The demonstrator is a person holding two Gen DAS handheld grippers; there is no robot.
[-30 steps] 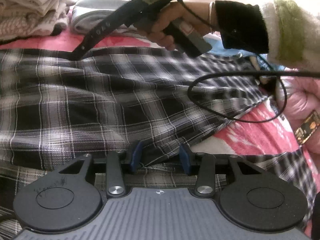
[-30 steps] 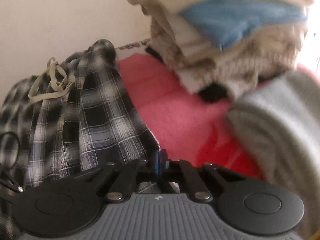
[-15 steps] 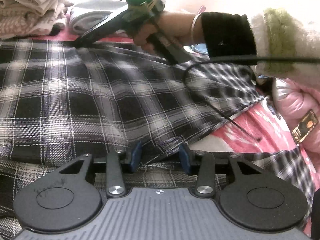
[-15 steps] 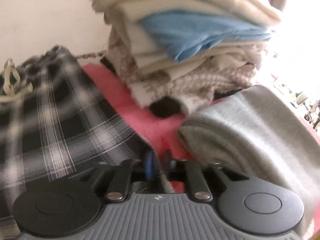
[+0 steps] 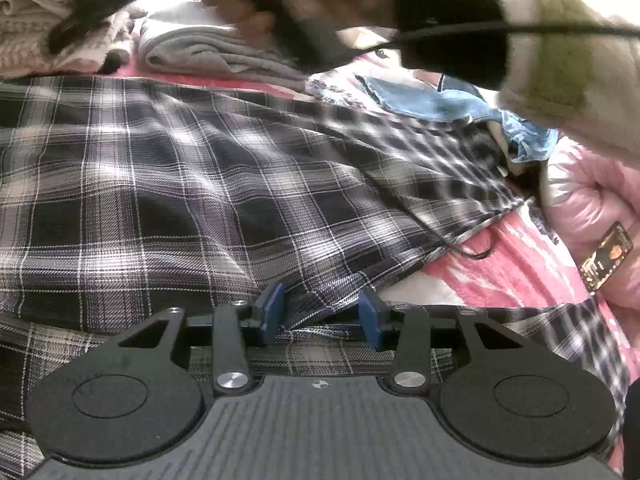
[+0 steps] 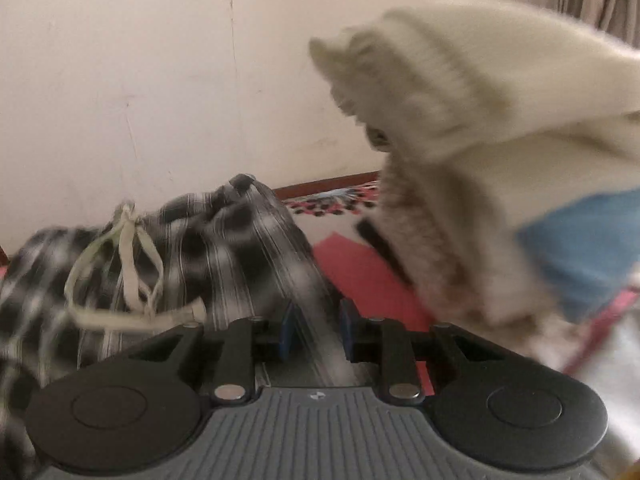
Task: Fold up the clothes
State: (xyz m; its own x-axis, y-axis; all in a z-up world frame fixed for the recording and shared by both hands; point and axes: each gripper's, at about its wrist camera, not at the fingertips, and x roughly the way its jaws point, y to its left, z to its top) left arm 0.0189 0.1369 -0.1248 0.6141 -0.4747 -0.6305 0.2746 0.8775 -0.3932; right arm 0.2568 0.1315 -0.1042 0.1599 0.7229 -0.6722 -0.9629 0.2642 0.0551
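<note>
Pink bedding (image 5: 492, 268) is lying under the plaid garment (image 5: 168, 184) that we are spreading across the bed, beside a stack of folded clothes (image 6: 500, 184). We are keeping our left gripper (image 5: 322, 314) wide apart around a plaid fold. Our right gripper (image 6: 316, 330) is gaping too, blurred plaid cloth running between its jaws.

Black-and-white plaid garment (image 5: 168, 184) lies on pink bedding (image 5: 492, 276); grey fold (image 5: 208, 50), cream knit (image 6: 480, 92), blue cloth (image 6: 580, 248).
</note>
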